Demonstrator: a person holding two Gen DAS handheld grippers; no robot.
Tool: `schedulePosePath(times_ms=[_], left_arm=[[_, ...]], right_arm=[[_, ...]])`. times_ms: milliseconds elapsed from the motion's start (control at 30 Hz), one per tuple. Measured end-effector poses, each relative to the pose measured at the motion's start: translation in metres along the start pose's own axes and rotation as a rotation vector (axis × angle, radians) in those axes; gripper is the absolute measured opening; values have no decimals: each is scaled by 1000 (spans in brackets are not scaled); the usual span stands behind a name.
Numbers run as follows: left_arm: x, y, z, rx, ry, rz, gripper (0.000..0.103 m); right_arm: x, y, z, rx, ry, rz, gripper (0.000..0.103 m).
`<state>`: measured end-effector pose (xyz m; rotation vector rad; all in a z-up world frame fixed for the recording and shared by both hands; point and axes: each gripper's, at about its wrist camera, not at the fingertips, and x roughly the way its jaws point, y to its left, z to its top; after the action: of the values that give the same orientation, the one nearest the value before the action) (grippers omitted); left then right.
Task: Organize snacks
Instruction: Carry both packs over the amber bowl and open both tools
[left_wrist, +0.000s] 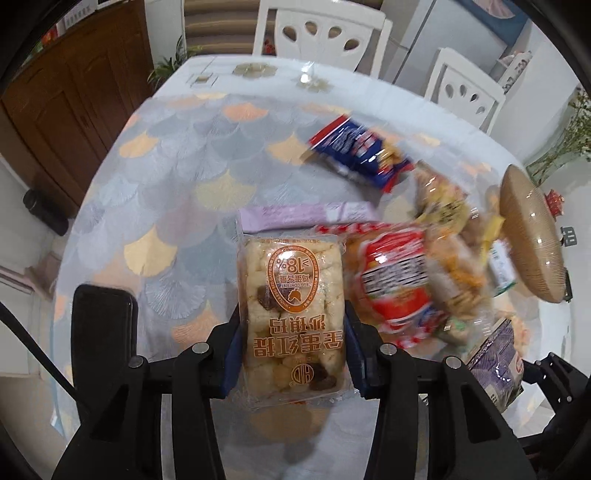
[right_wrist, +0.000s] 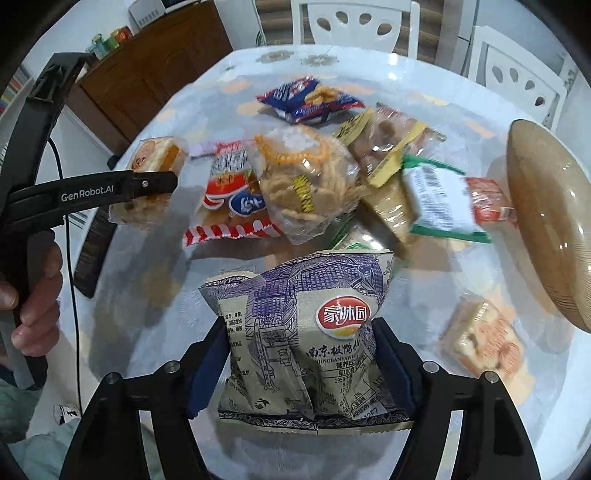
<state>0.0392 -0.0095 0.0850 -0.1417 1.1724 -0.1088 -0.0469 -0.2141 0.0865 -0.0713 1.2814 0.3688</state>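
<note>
Here, in the left wrist view, we note the left gripper (left_wrist: 291, 325) closed on a clear-wrapped rice-puff cake (left_wrist: 291, 317), its blue pads pressed to both long sides of the pack, held above the table (left_wrist: 177, 192). A lilac packet (left_wrist: 303, 216) lies just beyond the cake's far end. To the right sits the snack pile: a red-and-white bag (left_wrist: 395, 280) nearest, a blue bag (left_wrist: 364, 153) farther back, apart from the rest. A tan woven bowl (left_wrist: 532, 236) stands tilted at the right edge. A black phone (left_wrist: 101, 325) lies left of the gripper.

Next, in the right wrist view, we record the right gripper (right_wrist: 299, 369) clamped on a purple-and-cream snack bag (right_wrist: 306, 343), fingers squeezing its sides, bag raised over the table. The pile lies beyond it: a clear bag of fried noodle snack (right_wrist: 306, 181) touching the red-and-white bag, with a green-edged packet (right_wrist: 443, 199) to the right. The bowl shows at far right. The left gripper appears at left, gripping the cake.
</note>
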Motion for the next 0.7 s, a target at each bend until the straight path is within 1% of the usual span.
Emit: schedulePosePath(times_ms=[67, 167, 300, 367, 400, 467, 533, 567, 633, 700], left_arm=[[-11, -9, 5, 16, -20, 0, 44], [-30, -35, 25, 94, -52, 36, 44], [-68, -75, 58, 175, -106, 27, 44], [-83, -94, 67, 206, -116, 23, 44], [-91, -109, 74, 225, -122, 11, 44], [-99, -131, 82, 246, -134, -28, 44], [-101, -159, 88, 264, -135, -99, 44], [-99, -173, 89, 274, -135, -124, 44], [-90, -199, 90, 294, -124, -139, 44], [-75, -226, 88, 312, -95, -169, 44]], right_arm=[[-16, -9, 0, 19, -23, 10, 74], [-35, -21, 1, 45, -56, 4, 74], [-71, -52, 0, 126, -117, 1, 74], [-87, -69, 0, 159, -147, -16, 74], [-100, -83, 0, 184, -171, -35, 74], [-107, -102, 6, 221, -200, -63, 74], [-126, -135, 6, 279, -227, -96, 74], [-130, -144, 5, 295, -231, -105, 74], [-139, -167, 5, 337, -239, -133, 74], [-144, -191, 7, 377, -239, -157, 74]])
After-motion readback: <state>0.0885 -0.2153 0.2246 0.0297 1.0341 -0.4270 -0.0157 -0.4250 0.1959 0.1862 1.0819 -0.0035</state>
